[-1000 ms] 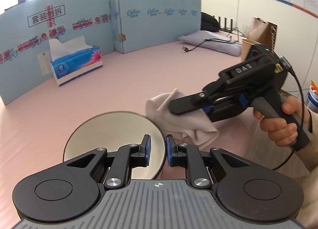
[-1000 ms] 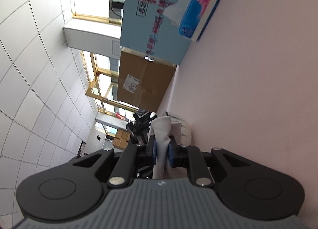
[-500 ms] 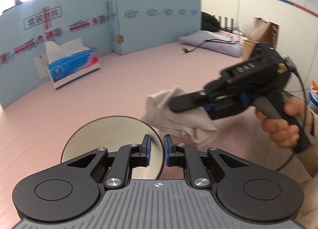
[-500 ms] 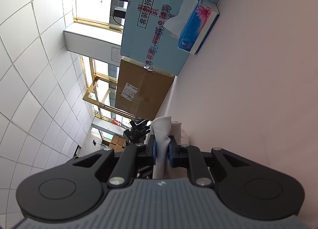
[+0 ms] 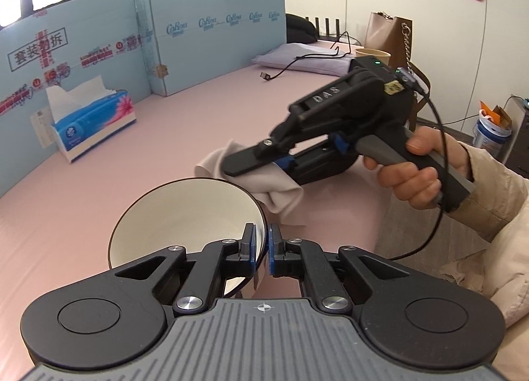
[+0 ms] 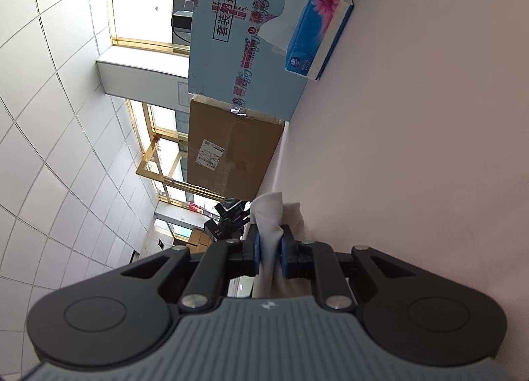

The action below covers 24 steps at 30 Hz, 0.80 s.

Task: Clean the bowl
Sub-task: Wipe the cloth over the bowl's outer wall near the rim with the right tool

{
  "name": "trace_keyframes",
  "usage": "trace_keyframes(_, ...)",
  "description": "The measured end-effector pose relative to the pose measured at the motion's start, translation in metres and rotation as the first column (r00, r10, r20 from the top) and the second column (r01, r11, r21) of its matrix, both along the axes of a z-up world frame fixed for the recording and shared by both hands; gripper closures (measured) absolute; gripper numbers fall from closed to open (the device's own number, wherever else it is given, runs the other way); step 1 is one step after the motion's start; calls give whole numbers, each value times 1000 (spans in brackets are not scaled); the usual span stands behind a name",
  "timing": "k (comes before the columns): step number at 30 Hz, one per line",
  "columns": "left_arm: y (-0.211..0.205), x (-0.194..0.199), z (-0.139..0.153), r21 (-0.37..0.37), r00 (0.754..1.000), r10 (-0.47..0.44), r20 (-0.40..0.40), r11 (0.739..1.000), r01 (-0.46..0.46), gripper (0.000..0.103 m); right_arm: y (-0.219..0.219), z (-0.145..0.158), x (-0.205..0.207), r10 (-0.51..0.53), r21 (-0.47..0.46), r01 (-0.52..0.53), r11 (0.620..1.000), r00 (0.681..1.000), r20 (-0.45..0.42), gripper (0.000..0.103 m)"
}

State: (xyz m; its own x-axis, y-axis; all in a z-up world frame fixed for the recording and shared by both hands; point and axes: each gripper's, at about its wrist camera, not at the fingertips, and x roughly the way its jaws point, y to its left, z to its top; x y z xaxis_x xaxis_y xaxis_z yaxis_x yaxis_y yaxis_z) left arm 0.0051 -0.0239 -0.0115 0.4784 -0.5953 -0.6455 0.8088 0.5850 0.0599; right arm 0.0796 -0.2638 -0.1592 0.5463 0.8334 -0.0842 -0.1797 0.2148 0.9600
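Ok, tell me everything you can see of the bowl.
The bowl is round, cream-white inside, with a thin dark rim, and looks ceramic and empty. The left gripper is clamped on its near-right rim, holding it tilted above the pink table. The cloth in the right gripper sits just behind its right edge.

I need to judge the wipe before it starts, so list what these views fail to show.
- Bowl base and near wall: left wrist view, hidden behind the left gripper, which pinches its rim.
- Bowl in the right wrist view: not visible at all.
- Cloth to bowl contact: left wrist view, the bowl's rim overlaps the cloth, so touching or apart is unclear.
- Cloth's lower end: right wrist view, hidden by the right gripper.
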Motion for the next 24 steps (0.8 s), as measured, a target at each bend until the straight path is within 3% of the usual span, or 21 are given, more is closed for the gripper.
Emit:
trace_keyframes(13,7,4,-3,-9,999,-39,-12,999,39,93,22,3,41,57,-30,-58,998,998,-24,86)
trace_keyframes(24,8,8,-7,-6,999,-44,-19,999,44,89,45,5,66,164,-42,-166,985,985,-49,86)
